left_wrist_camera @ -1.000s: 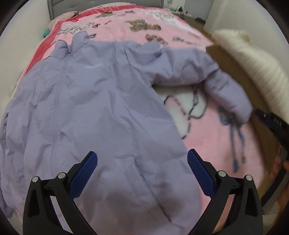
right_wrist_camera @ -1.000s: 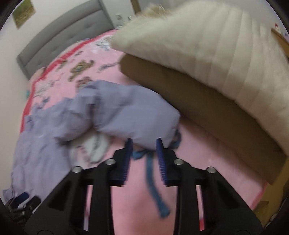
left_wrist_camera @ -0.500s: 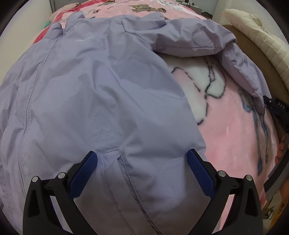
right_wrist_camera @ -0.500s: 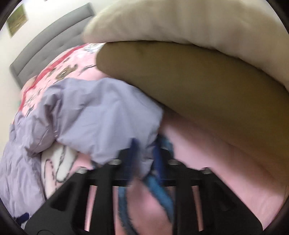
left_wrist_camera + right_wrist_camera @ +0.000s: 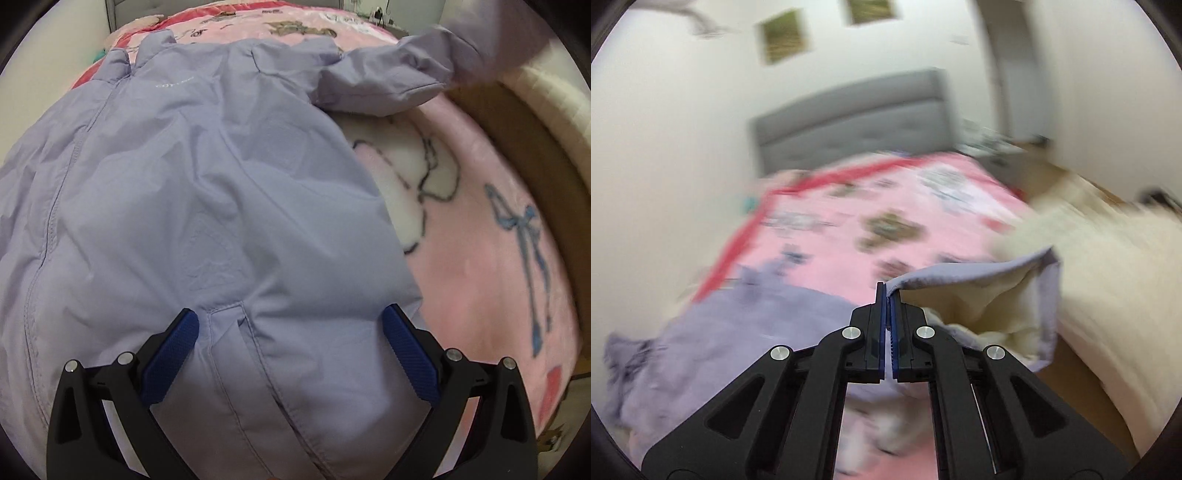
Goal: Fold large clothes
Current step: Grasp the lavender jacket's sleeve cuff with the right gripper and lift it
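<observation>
- Lavender padded zip-front jacket [image 5: 192, 206] lies spread flat, front up, on the pink fleece cartoon-print blanket [image 5: 491, 266]; collar points toward the grey tufted headboard [image 5: 849, 118].
- Your left gripper [image 5: 291, 325], black frame with blue ribbed pads, hovers over the jacket's lower hem area, fingers wide apart, nothing between them.
- Slanted pocket flap of the jacket sits just between those two pads; can't tell whether the pads touch the fabric.
- Zip seam of the jacket runs down the side away from your right gripper, in the left wrist view.
- Jacket sleeve [image 5: 391, 85] stretches out from the shoulder, past the jacket body toward the far corner of the blanket, its end raised off the blanket.
- Your right gripper [image 5: 888, 295] is pinched tight on the lavender sleeve cuff [image 5: 960, 275], blue pads together with the cuff edge caught at the tips.
- Cuff hangs open beside that gripper, cream lining visible inside.
- Cream fluffy quilted bedding [image 5: 1108, 280] is piled at the blanket's edge, right beside the held cuff; tan layer under it in the left wrist view.
- Right wrist view is motion-blurred; rest of the jacket shows as a lavender heap [image 5: 731, 332] on the blanket below the gripper.
- Two framed pictures [image 5: 783, 35] hang on the white wall above the headboard.
</observation>
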The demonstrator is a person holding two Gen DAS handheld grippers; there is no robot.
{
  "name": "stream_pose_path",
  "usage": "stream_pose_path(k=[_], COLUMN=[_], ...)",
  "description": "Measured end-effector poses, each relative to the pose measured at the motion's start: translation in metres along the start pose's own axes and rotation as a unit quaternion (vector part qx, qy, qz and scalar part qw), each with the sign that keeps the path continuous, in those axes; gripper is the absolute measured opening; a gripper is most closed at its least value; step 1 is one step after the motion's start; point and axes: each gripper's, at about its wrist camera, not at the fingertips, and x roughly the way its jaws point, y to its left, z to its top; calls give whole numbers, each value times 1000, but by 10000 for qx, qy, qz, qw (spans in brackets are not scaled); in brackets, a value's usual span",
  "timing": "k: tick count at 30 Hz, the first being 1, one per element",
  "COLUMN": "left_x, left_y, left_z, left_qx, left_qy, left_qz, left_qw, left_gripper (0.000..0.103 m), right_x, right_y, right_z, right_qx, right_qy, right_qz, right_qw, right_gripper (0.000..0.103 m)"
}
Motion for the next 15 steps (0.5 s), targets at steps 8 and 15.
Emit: stream_pose_path(k=[8,15], left_x=[-79,-69], left_y=[78,134], left_z=[-22,-46], left_qx=[-488,-1182], left_qy=[-564,-243], left_qz=[-780,-1167], left_qw=[9942,9858], left_gripper=[98,98], right_x=[43,81], right_y=[182,283], right_z=[4,-35], right_qx=[-1730,-1885], right_qy=[579,1297], right_qz=[1661,2316], right_qw=[9691,9455], right_gripper=[2,2])
